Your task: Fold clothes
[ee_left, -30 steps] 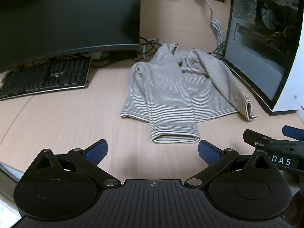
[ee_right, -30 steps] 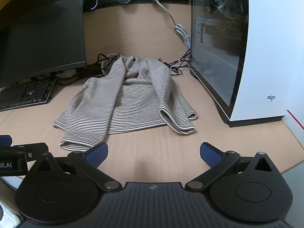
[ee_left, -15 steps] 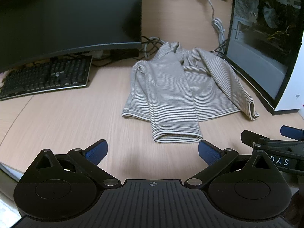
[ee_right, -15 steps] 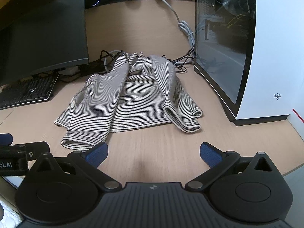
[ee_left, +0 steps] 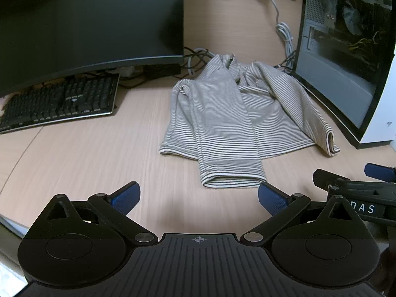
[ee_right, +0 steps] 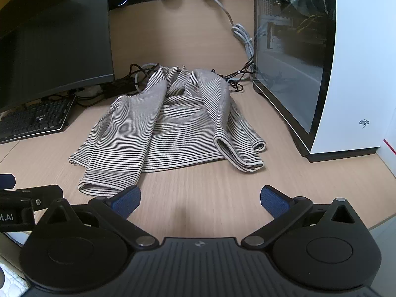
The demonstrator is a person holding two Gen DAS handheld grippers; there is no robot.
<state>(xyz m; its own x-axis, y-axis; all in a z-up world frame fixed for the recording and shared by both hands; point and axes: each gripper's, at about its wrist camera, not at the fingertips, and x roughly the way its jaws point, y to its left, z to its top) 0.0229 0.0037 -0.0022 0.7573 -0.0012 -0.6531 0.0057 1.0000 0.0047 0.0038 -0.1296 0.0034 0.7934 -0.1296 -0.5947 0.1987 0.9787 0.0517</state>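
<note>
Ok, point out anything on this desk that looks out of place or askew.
The striped long-sleeved top is the odd item: it lies rumpled on the desk between the keyboard and the PC case, collar bunched over cables, sleeves folded unevenly. Both the left gripper and right gripper are open and empty.
</note>
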